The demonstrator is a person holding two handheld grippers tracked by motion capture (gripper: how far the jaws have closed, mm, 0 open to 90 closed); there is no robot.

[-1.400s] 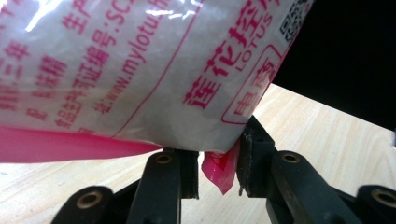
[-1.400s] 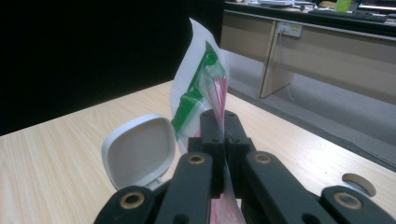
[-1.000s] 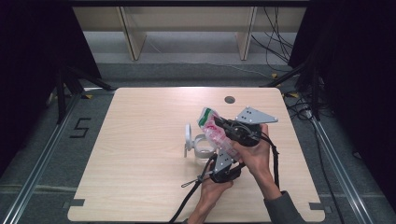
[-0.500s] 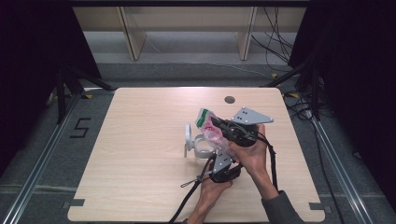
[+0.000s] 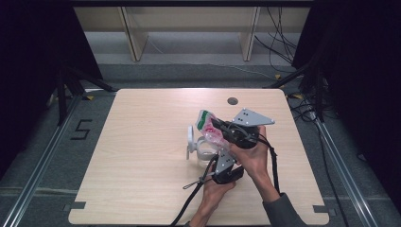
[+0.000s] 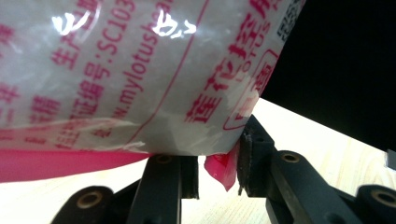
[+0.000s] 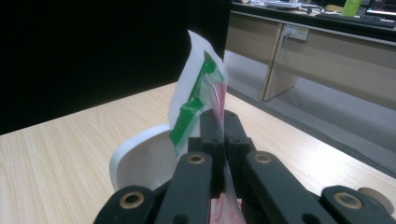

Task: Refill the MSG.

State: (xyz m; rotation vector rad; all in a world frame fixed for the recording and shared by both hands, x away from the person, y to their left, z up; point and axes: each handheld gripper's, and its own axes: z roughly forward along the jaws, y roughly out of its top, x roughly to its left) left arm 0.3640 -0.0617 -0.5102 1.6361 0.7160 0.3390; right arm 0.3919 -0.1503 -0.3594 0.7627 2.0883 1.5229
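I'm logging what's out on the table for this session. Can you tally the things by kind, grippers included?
Plastic bag, printed pink and green, held up between the grippers: 1
White container with its open lid, on the table: 1
Handheld grippers, left gripper and right gripper: 2
Total: 4

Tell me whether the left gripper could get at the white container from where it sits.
Probably not yet: the left gripper is beside the white container, but its jaws hold a corner of the plastic bag.
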